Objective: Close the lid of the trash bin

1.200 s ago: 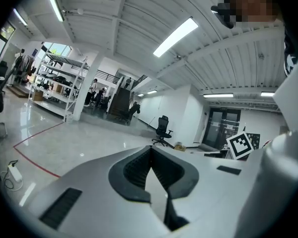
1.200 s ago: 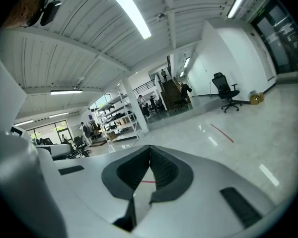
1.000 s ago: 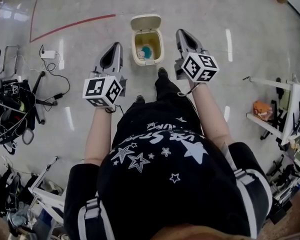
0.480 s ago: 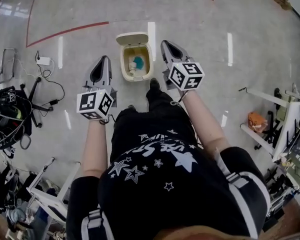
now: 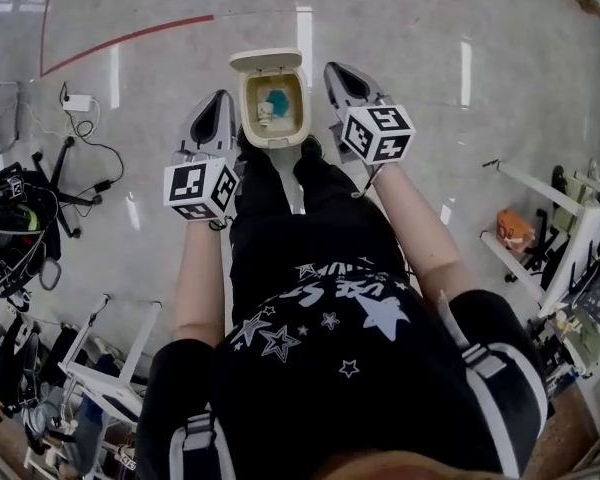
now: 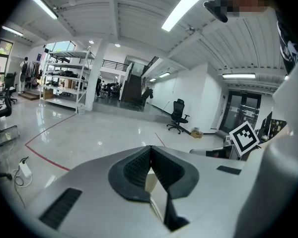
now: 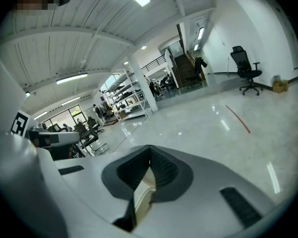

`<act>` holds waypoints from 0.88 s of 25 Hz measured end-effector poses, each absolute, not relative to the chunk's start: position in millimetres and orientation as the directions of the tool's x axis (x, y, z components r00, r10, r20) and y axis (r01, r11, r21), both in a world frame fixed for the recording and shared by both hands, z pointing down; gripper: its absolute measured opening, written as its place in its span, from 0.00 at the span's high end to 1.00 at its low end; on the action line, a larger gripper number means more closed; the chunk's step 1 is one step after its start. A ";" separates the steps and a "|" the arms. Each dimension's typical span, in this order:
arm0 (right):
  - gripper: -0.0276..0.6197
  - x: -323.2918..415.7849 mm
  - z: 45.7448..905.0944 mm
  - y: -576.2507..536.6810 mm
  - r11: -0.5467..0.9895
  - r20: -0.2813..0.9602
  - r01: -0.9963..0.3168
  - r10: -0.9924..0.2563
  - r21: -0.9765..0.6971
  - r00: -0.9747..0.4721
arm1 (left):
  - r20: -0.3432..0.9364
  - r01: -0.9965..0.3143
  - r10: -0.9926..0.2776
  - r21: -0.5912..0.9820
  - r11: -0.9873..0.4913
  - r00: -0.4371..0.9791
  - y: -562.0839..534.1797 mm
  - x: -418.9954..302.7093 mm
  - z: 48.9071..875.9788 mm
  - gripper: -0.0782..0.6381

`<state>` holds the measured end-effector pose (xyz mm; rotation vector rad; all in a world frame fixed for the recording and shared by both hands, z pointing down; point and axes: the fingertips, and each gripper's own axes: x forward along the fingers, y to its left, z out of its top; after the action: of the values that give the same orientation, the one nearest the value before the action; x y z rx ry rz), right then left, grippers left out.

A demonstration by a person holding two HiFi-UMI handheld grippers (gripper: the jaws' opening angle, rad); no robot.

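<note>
While the trash bin (image 5: pixel 273 139) stands on the grey floor (image 5: pixel 410 28) directly in front of the person's legs (image 5: pixel 310 203), its lid (image 5: pixel 265 60) is open and tipped back on the far side of the bin. The bin is cream-coloured. Inside it lie a teal object (image 5: pixel 277 98) and something pale that is too small to identify.

The left gripper (image 5: pixel 223 100) hovers just beside the bin on its left, and the right gripper (image 5: pixel 337 69) just beside it on its right; neither one touches the bin or the lid. In the left gripper view the jaws of the left gripper (image 6: pixel 150 148) are pressed together at their tips with nothing between them. The right gripper (image 7: pixel 150 147) shows the same in its own view: tips together and empty.

Further from the bin, beyond it and to its left, a red line (image 5: pixel 130 38) runs across the floor. Well to the left of the bin are a white adapter (image 5: pixel 77 101) and black cables (image 5: pixel 100 158).
</note>
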<state>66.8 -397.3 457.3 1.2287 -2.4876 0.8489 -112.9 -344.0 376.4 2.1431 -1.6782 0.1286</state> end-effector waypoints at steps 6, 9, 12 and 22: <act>0.95 44.2 483.1 -408.9 0.451 0.497 -0.817 -0.649 -0.359 -0.576 | 0.342 -0.907 -0.865 0.337 -0.251 0.366 -371.5 -125.6 416.6 0.87; 0.95 33.3 495.0 -419.2 0.428 0.514 -0.833 -0.655 -0.350 -0.553 | 0.358 -0.893 -0.839 0.346 -0.288 0.410 -387.5 -131.2 434.1 0.87; 0.95 26.9 507.4 -431.7 0.393 0.530 -0.853 -0.669 -0.344 -0.522 | 0.378 -0.882 -0.816 0.357 -0.307 0.437 -404.0 -136.6 451.6 0.87; 0.95 -3.0 549.9 -468.7 0.351 0.593 -0.874 -0.642 -0.336 -0.486 | 0.446 -0.845 -0.722 0.363 -0.394 0.528 -446.2 -131.8 505.4 0.87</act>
<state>-3.0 -468.7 549.9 1.3343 -2.2610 0.8958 -131.8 -446.2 505.4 2.2177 -1.2679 0.2914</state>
